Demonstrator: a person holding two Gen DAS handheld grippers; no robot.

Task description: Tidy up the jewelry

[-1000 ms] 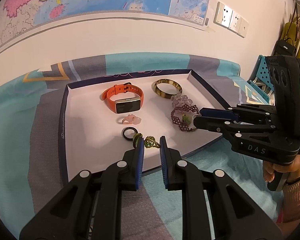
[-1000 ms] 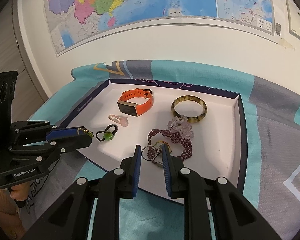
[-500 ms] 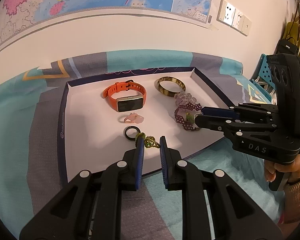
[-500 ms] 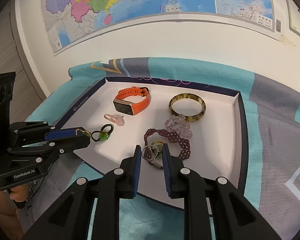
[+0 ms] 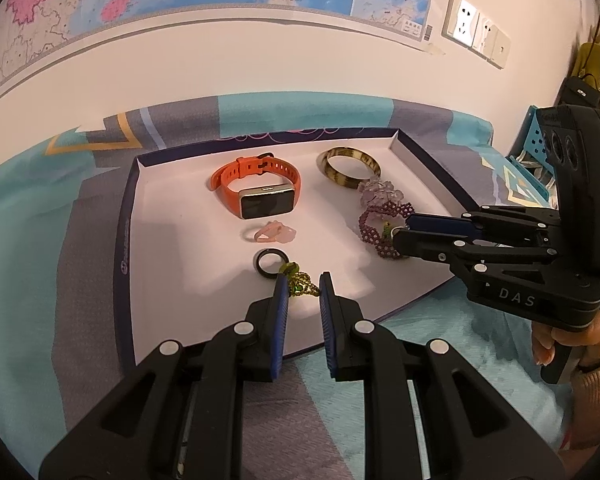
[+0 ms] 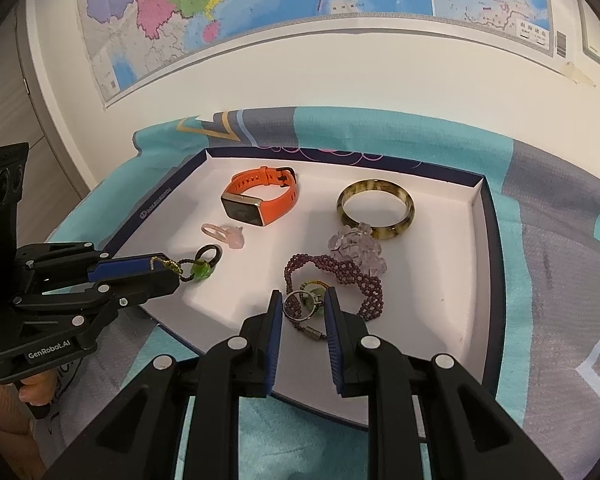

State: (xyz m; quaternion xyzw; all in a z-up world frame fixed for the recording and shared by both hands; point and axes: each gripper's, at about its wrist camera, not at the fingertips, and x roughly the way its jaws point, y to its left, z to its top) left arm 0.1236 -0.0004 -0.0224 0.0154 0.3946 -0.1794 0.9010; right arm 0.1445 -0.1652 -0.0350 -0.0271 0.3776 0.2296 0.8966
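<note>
A white tray (image 5: 172, 248) (image 6: 440, 304) holds an orange smartwatch (image 5: 260, 192) (image 6: 260, 200), a brown bangle (image 5: 350, 164) (image 6: 376, 208), a pink ring (image 5: 270, 234) (image 6: 224, 234), clear crystal beads (image 6: 356, 248) and a purple bead bracelet (image 5: 380, 228) (image 6: 336, 272). My left gripper (image 5: 303, 286) (image 6: 168, 272) stands slightly open around a green bead charm (image 5: 298, 282) (image 6: 198, 270) tied to a black ring (image 5: 270, 262) (image 6: 210, 254). My right gripper (image 6: 302, 304) (image 5: 400, 228) stands slightly open around a silver ring (image 6: 300, 306) with a green stone, at the bracelet's near end.
The tray lies on a teal and grey patterned cloth (image 5: 60, 240) (image 6: 548, 248) against a white wall with a map (image 6: 260, 8). Wall sockets (image 5: 476, 36) are at the right. A blue crate (image 5: 536, 156) stands beyond the right gripper.
Both grippers' jaws have opened a little, and both have drawn back slightly toward the tray's near edge. The charm and the silver ring now lie loose between the fingers.
</note>
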